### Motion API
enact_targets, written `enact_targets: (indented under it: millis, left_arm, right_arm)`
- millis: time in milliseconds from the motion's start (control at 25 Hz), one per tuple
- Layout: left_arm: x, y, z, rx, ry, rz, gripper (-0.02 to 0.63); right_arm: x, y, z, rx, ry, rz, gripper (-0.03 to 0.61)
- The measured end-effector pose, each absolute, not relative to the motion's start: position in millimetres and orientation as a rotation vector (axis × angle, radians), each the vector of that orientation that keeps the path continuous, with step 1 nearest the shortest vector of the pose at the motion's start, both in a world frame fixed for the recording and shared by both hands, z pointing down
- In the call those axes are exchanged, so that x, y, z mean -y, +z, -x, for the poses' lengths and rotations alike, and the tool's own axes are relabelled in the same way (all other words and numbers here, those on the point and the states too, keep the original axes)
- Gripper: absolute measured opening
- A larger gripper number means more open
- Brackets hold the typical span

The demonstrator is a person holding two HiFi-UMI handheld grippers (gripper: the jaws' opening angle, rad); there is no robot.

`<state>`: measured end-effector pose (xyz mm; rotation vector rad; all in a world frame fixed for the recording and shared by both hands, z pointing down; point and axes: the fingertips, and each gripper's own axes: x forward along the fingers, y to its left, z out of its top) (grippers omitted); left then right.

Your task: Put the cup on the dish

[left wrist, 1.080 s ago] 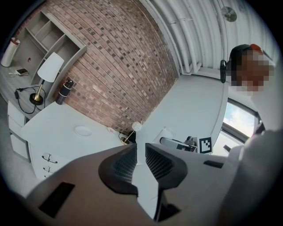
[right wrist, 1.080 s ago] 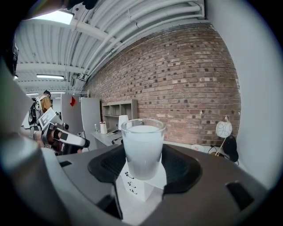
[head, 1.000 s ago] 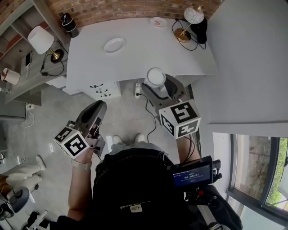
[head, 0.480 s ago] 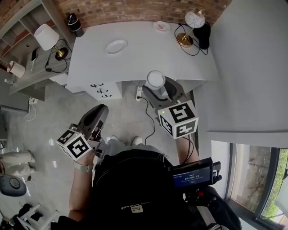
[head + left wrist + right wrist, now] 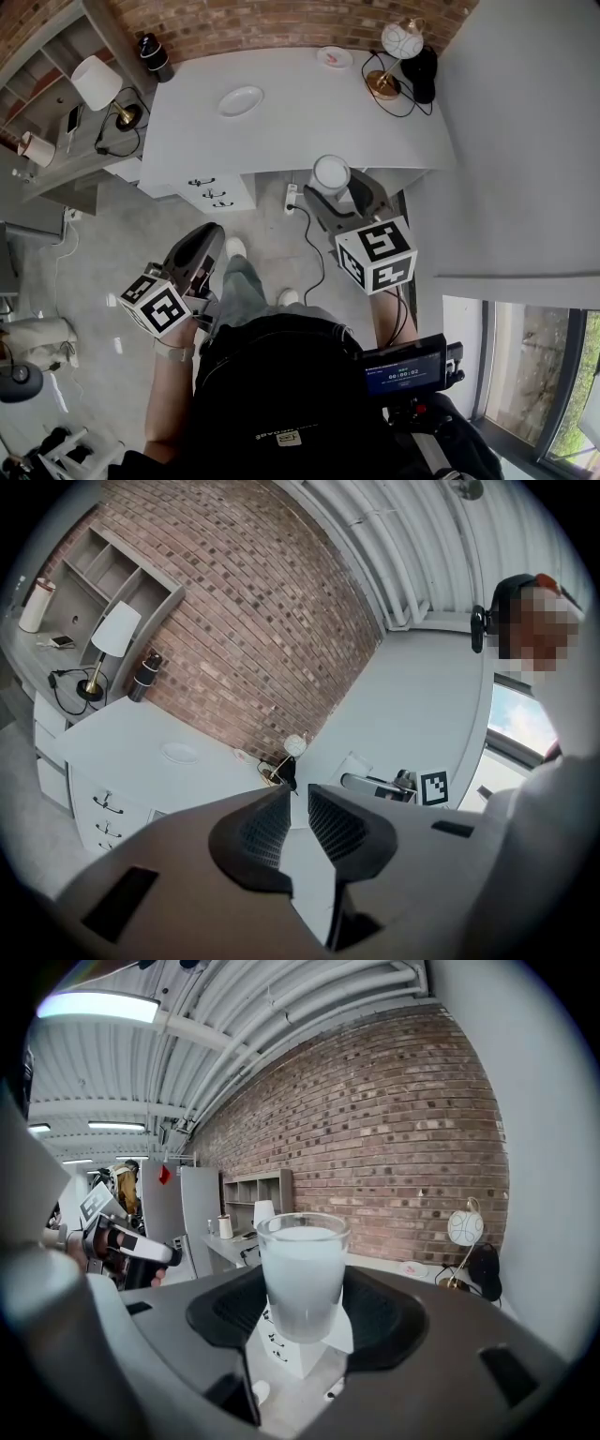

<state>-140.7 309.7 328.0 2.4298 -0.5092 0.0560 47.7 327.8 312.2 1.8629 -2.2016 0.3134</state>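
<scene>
Carrying frosted white glass cup upright, clamped in right gripper jaws. Left gripper jaws nearly together, empty. One foot has stepped forward since a second ago. Cup is at desk's front edge, well apart from round white dish on white desk, so probably mid-approach.

I see a globe lamp on the white worktop's back right corner, and a white-shaded lamp off its left end.

The person is wearing a black top with a small white logo, pale trousers, white shoes and a light wristband, and is carrying a grey left gripper and a grey right gripper, each bearing a cube with black-and-white square markers.
</scene>
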Motion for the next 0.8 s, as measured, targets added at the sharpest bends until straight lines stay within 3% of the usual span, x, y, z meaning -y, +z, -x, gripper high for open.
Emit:
enact_targets:
  millis: [800]
  left_arm:
    - [-192.9, 343.7, 106.9, 0.4, 0.094, -2.405, 0.061]
  right_arm:
    - [-235.8, 325.2, -81.3, 2.082, 0.374, -1.933, 0.256]
